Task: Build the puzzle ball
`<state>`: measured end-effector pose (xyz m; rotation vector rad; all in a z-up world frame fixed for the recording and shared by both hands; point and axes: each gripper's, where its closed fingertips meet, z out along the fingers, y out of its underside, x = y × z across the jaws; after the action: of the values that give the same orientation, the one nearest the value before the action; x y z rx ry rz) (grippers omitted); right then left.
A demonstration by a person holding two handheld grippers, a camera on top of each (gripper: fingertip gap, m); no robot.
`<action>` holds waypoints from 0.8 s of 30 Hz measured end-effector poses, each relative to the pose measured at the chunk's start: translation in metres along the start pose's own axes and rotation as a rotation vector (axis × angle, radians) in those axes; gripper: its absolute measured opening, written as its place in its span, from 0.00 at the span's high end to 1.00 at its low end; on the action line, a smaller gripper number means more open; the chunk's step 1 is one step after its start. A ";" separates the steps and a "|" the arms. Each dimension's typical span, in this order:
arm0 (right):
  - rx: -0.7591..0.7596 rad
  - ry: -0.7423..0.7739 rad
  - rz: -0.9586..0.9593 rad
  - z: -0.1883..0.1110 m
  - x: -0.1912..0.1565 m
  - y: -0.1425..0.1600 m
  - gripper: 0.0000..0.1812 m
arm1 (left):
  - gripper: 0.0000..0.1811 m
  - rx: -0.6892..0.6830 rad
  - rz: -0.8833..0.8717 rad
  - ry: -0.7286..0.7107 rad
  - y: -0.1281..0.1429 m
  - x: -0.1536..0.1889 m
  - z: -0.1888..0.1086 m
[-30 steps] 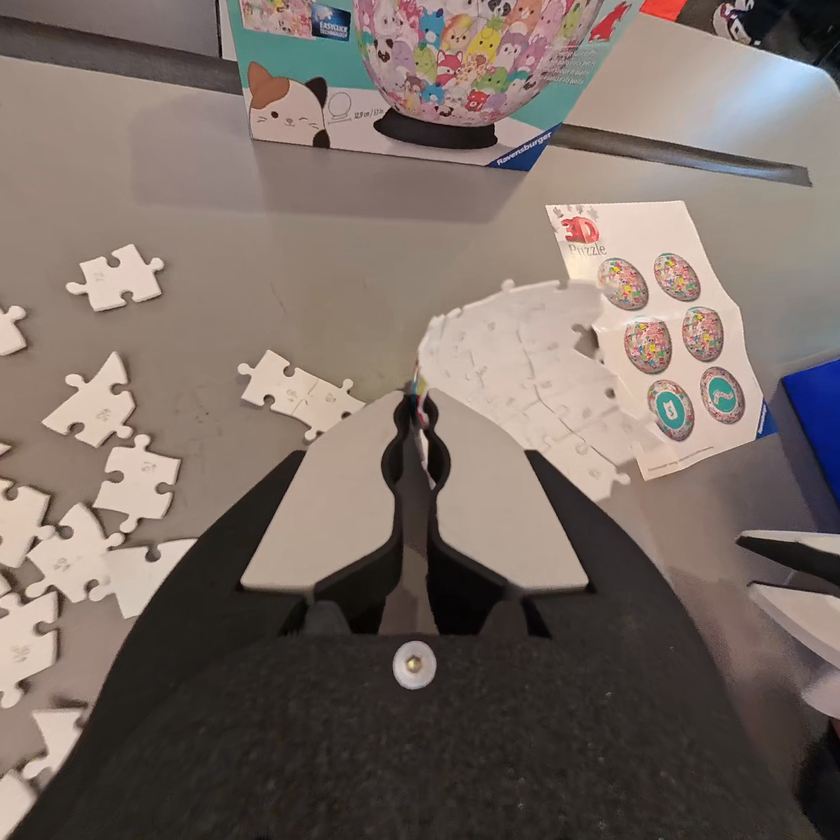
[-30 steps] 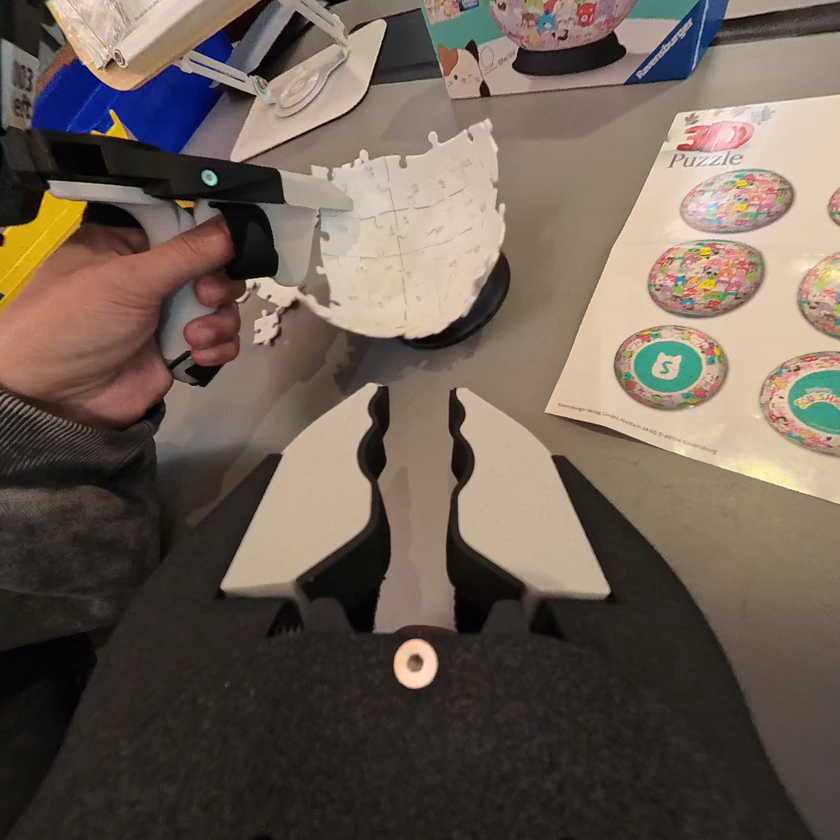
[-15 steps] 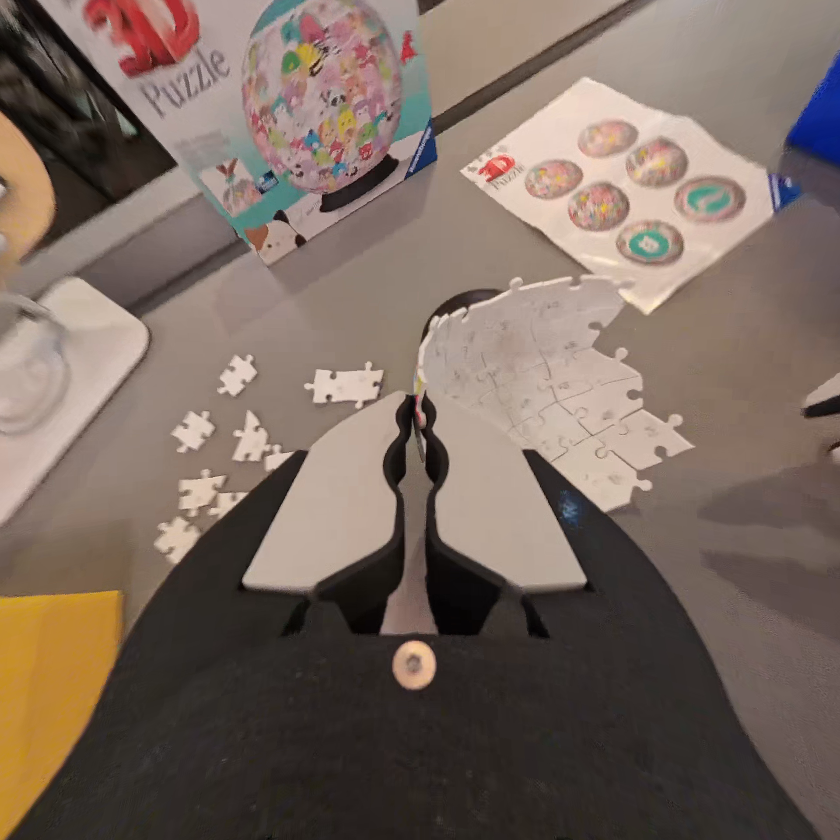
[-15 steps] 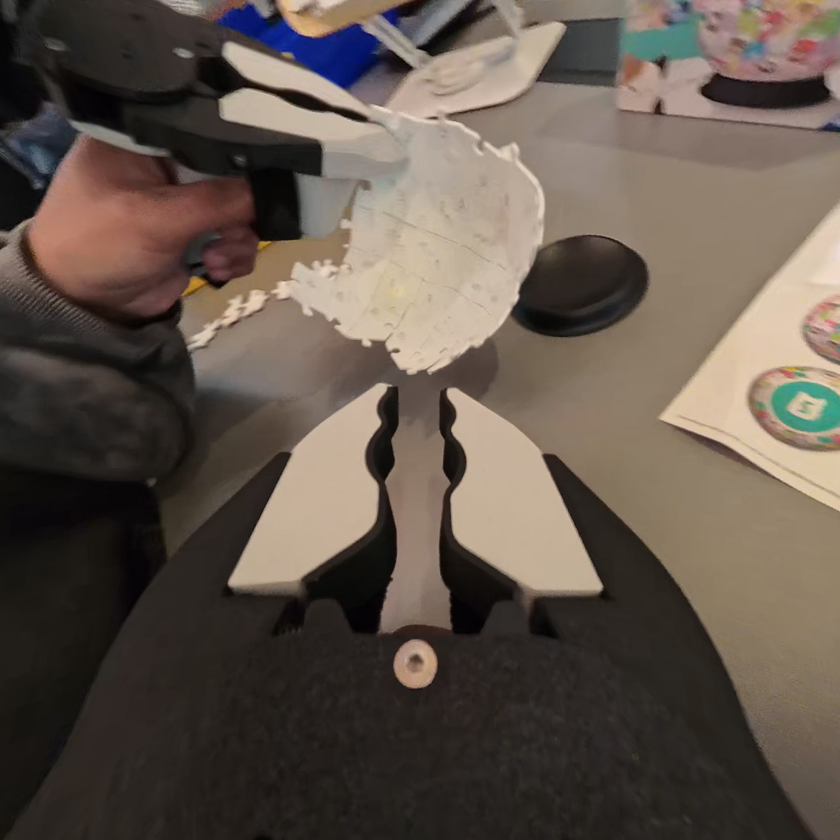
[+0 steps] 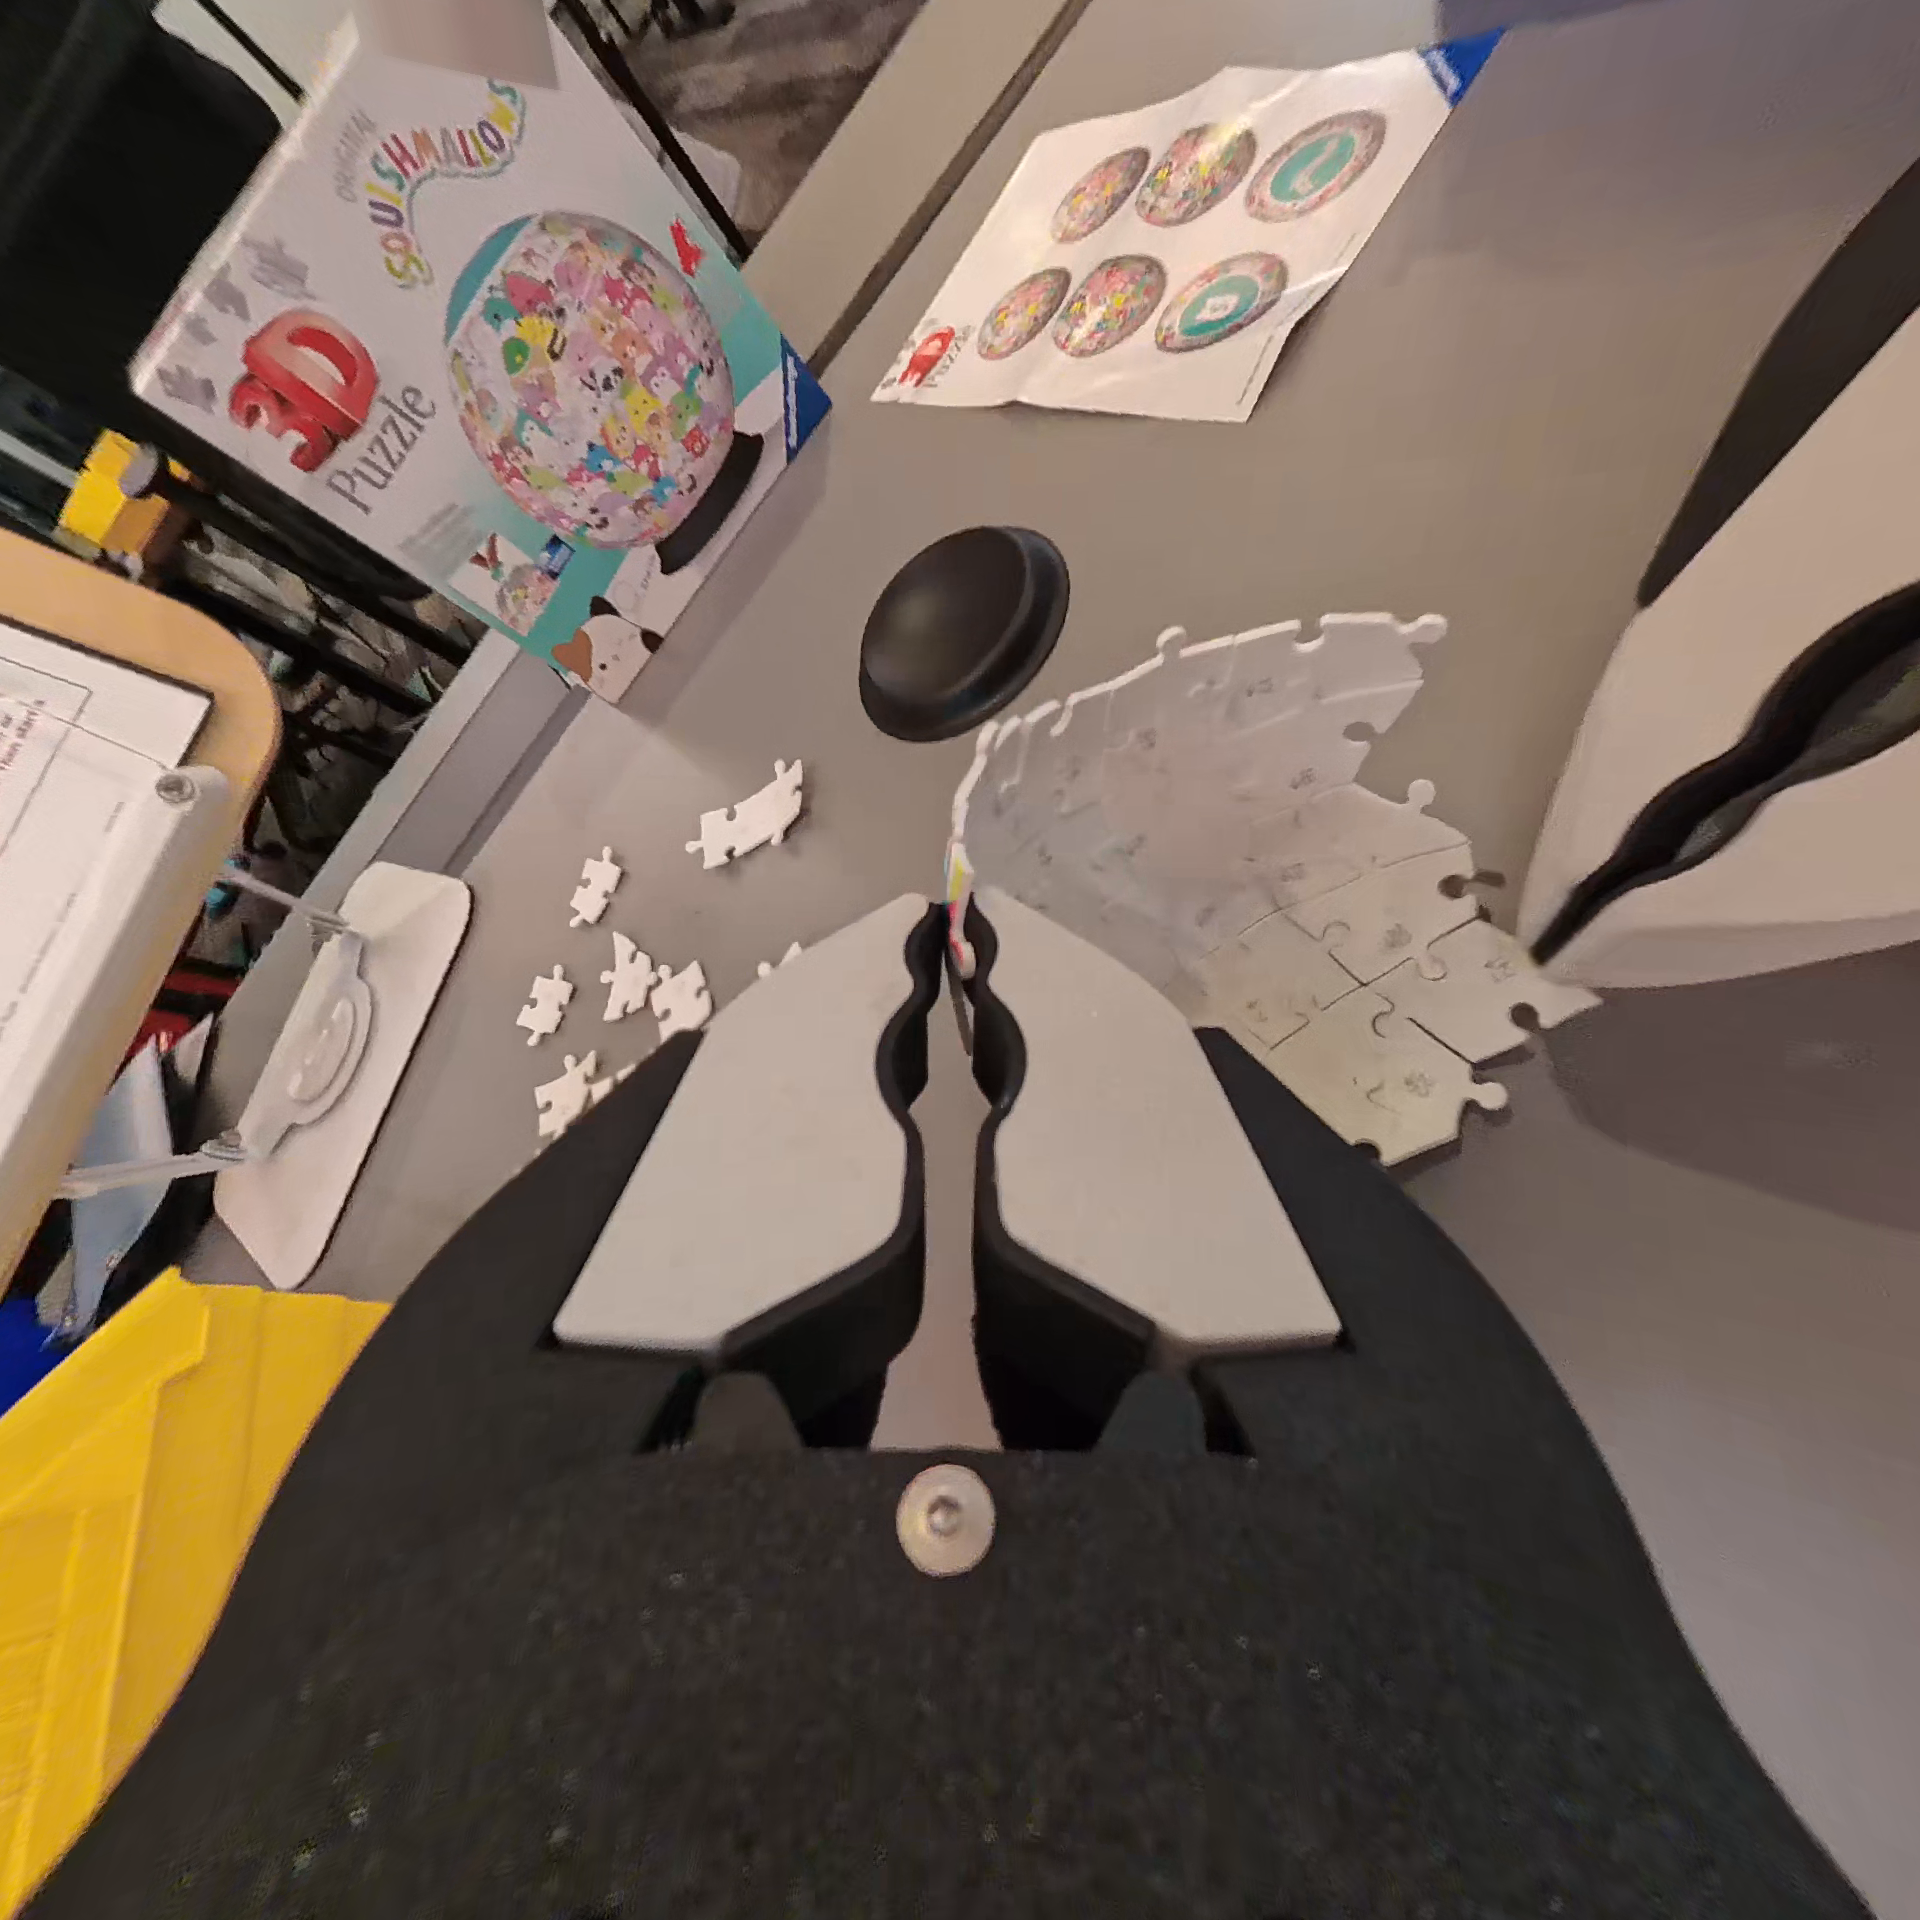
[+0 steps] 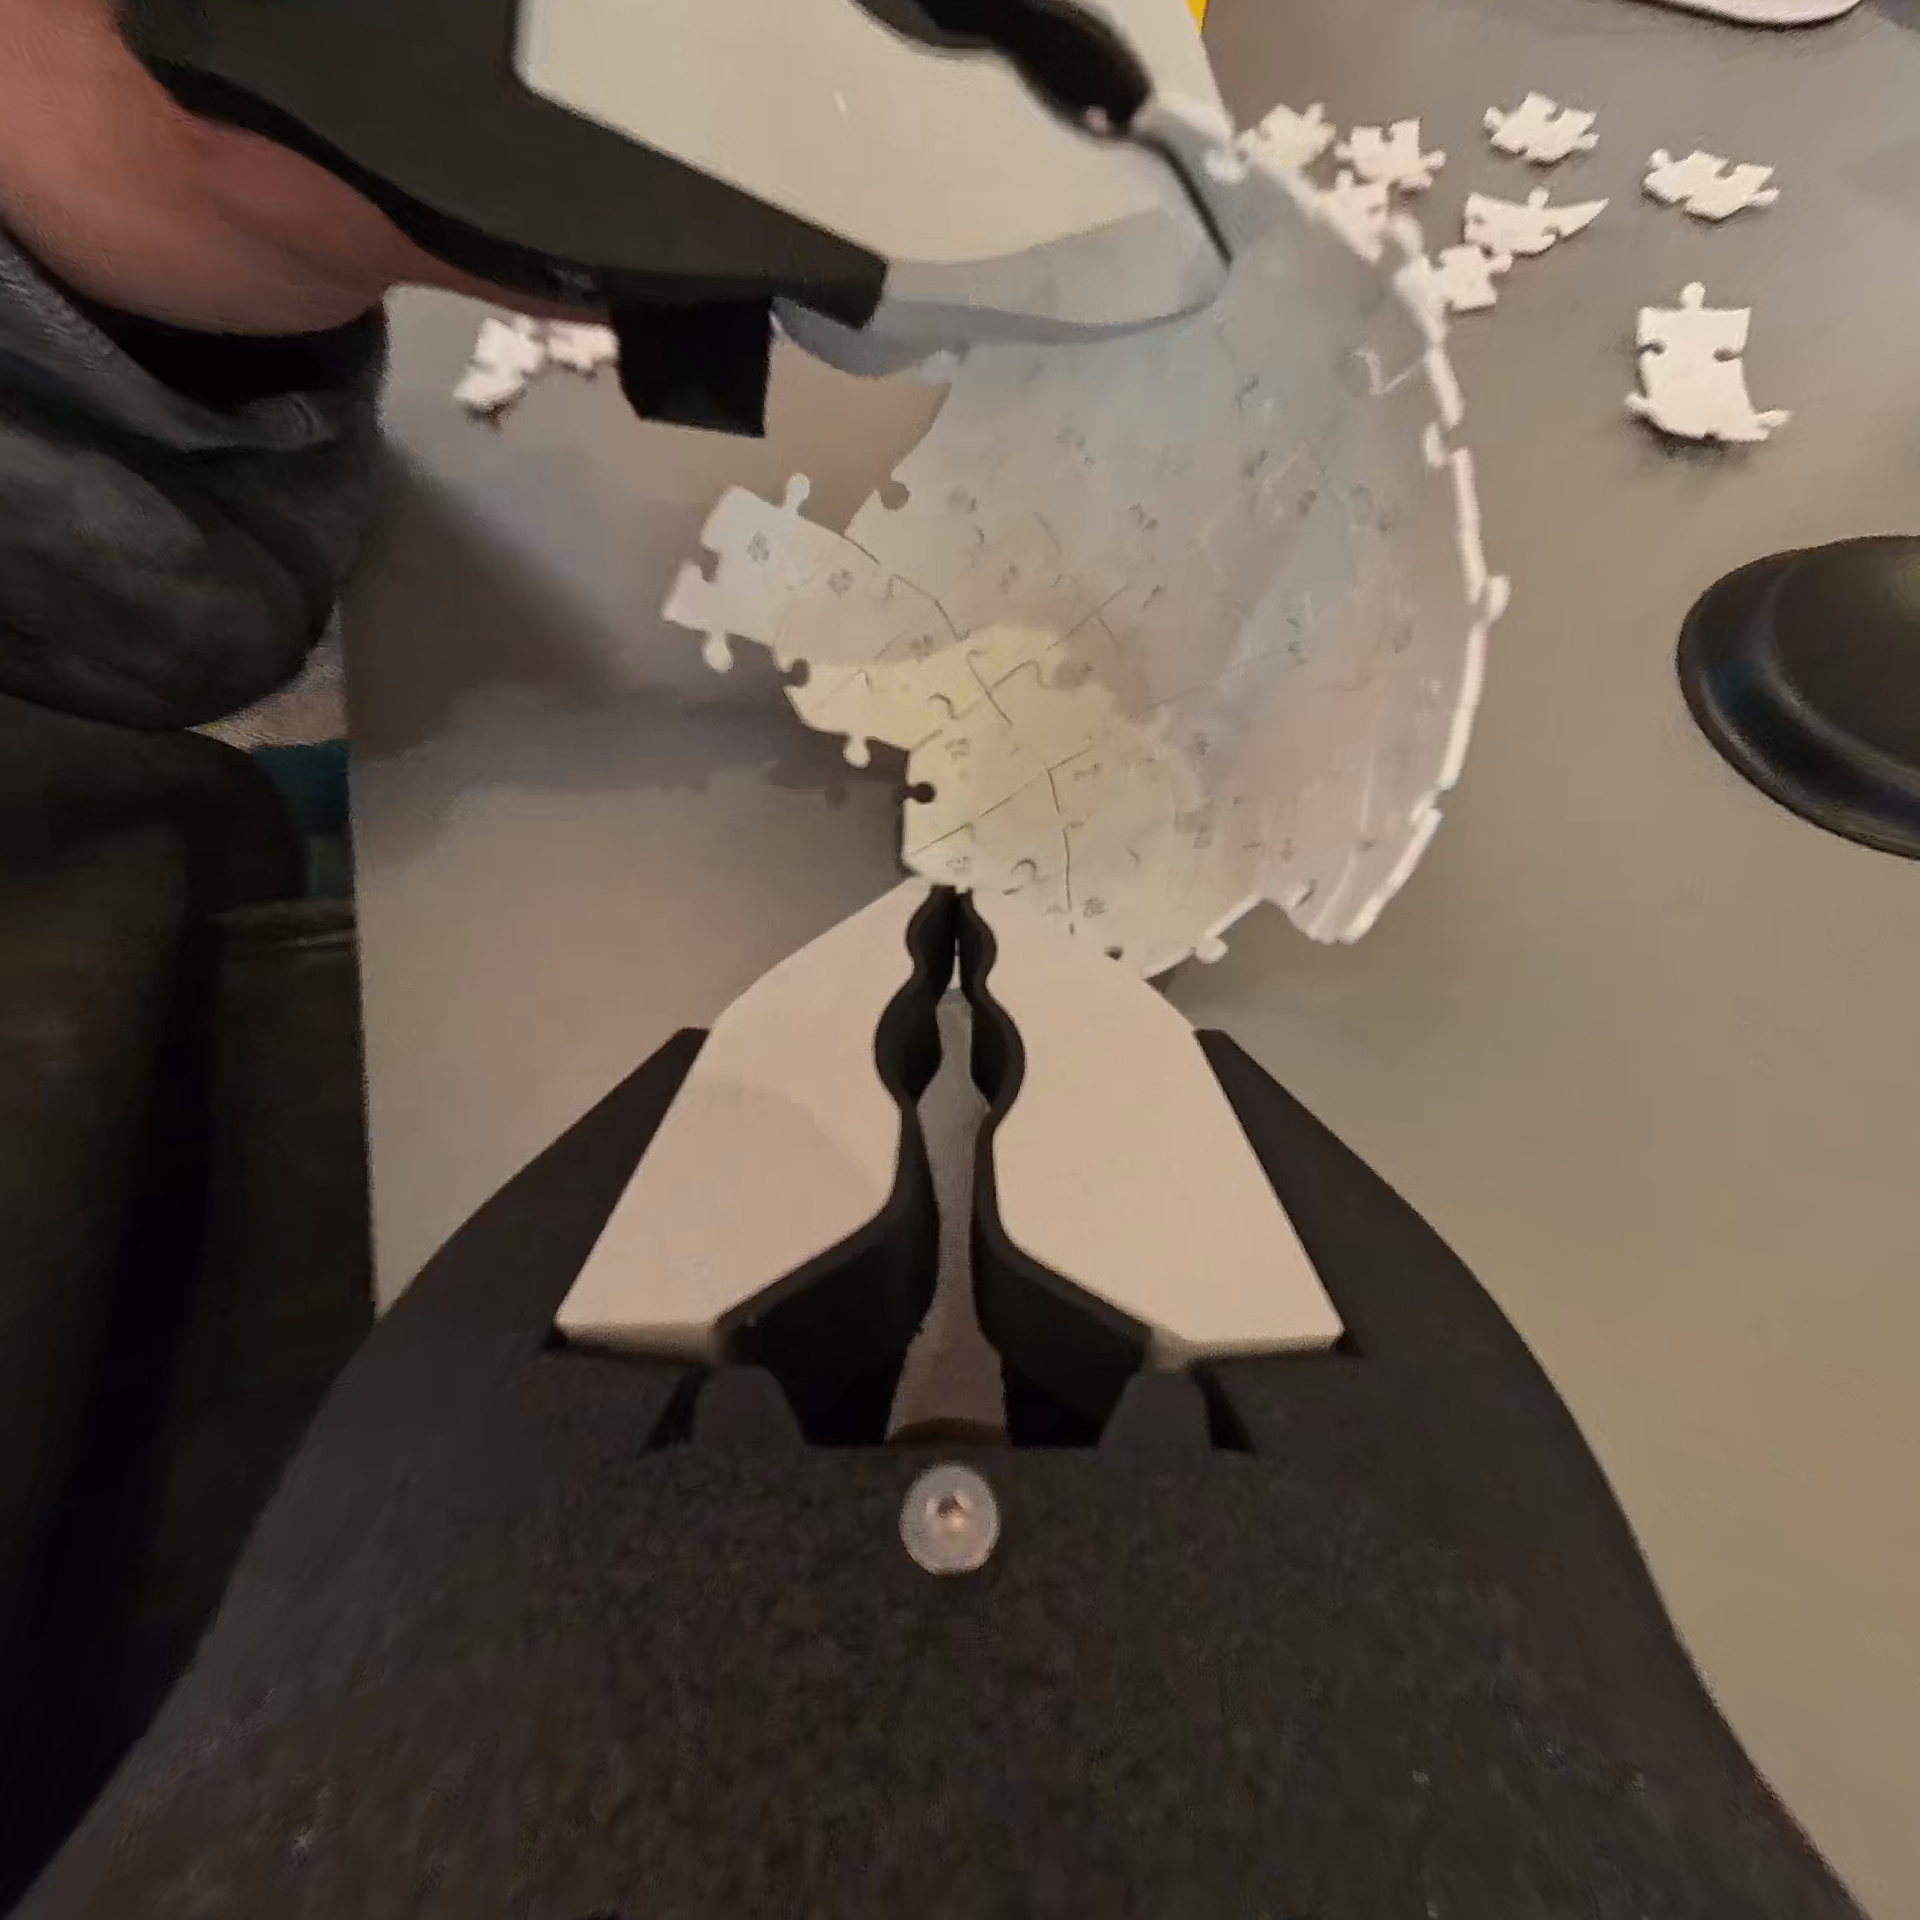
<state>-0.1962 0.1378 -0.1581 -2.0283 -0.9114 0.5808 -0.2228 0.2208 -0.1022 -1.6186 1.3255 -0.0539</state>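
Note:
The partly built puzzle shell [image 5: 1226, 831], white inside up, hangs in the air above the grey table [image 5: 1455, 520]. My left gripper [image 5: 956, 925] is shut on its left rim. In the right wrist view the shell [image 6: 1195, 623] curves like a bowl, with the left gripper [image 6: 1195, 156] pinching its top edge. My right gripper [image 6: 954, 914] is shut on the shell's lower edge; it also shows in the left wrist view [image 5: 1538, 951] at the shell's right corner. The black round stand [image 5: 961, 634] sits on the table behind the shell, bare.
Loose white pieces [image 5: 748, 831] lie left of the stand and also show in the right wrist view [image 6: 1694, 374]. The puzzle box [image 5: 468, 343] stands at the back left, the instruction sheet [image 5: 1164, 239] at the back right. A white pad [image 5: 343, 1049] and yellow sheet [image 5: 104, 1507] lie left. My hands' fingertips stand some 10 cm from each other.
The left gripper lifted the shell off the black stand and turned it. The right gripper went from open to shut and came up to the shell's lower edge.

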 end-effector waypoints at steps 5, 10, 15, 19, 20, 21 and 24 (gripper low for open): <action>-0.096 0.137 -0.006 0.016 0.013 0.012 1.00 | 0.99 0.068 0.046 -0.027 -0.011 0.002 -0.008; -0.133 0.194 0.001 0.025 0.018 0.012 1.00 | 0.99 0.083 0.088 -0.067 -0.017 0.003 -0.009; -0.180 0.219 0.033 0.029 0.023 0.019 1.00 | 0.99 0.089 0.119 -0.080 -0.016 0.009 -0.007; -0.181 0.204 0.080 0.030 0.024 0.019 1.00 | 0.99 0.101 0.134 -0.098 -0.018 0.010 -0.006; -0.181 0.205 0.081 0.030 0.024 0.020 1.00 | 0.99 0.103 0.134 -0.100 -0.018 0.011 -0.005; -0.183 0.208 0.078 0.030 0.024 0.020 1.00 | 0.99 0.102 0.137 -0.104 -0.018 0.011 -0.005; -0.186 0.217 0.069 0.030 0.024 0.020 1.00 | 0.99 0.102 0.144 -0.113 -0.019 0.011 -0.005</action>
<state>-0.1933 0.1628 -0.1931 -2.2461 -0.7917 0.3136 -0.2076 0.2075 -0.0927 -1.4171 1.3270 0.0559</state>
